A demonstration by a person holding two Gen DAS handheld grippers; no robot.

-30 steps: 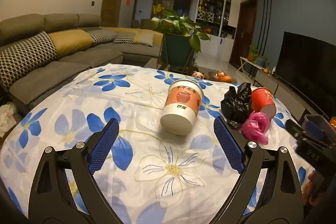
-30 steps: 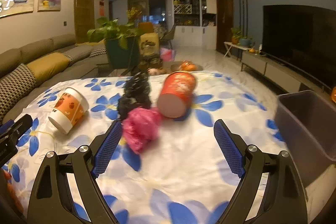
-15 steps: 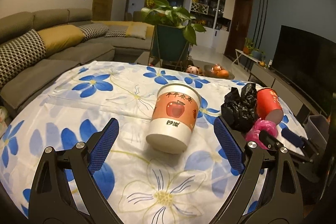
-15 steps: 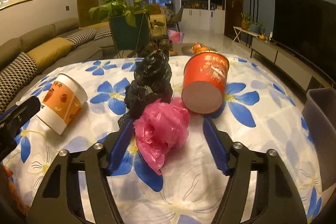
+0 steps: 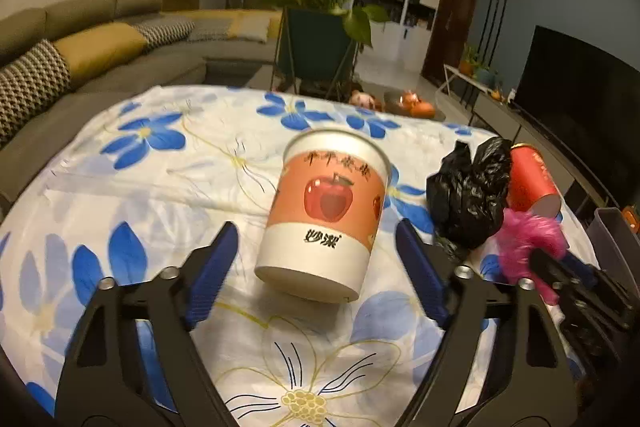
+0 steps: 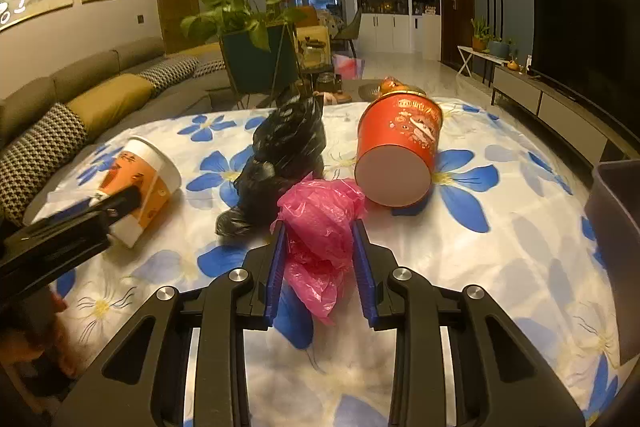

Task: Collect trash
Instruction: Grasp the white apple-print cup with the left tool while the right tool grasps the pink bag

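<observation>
**Ana:** While the right gripper (image 6: 318, 259) points at the crumpled pink plastic bag (image 6: 320, 223), its blue pads are closing in, and the bag's wrinkled film already fills the gap between them, touching both pads. The bag lies on the white tablecloth with blue flowers (image 6: 500, 247), just in front of the crumpled black plastic bag (image 6: 280, 155) and the red paper tub (image 6: 398, 151) lying on its side.

**Ben:** And the left gripper (image 5: 316, 267)? Its jaws are closing too, yet they stand well apart on either side of the white-and-orange paper cup with an apple print (image 5: 326, 215). Neither pad touches it. The cup lies tipped over, base toward the camera, rim pointing away.

**Ana:** From the right wrist view that same cup shows side-on at far left, with the left gripper's black finger (image 6: 116, 203) crossing in front of it. This view also gives the red tub's pale round base and a grey bin wall (image 6: 616, 227) at the right edge.

**Ben:** The left wrist view offers the apple print and the dark lettering below it, which the other view does not show. It shows the pink bag only as a blur beside the right gripper's fingers (image 5: 560, 267).
</observation>
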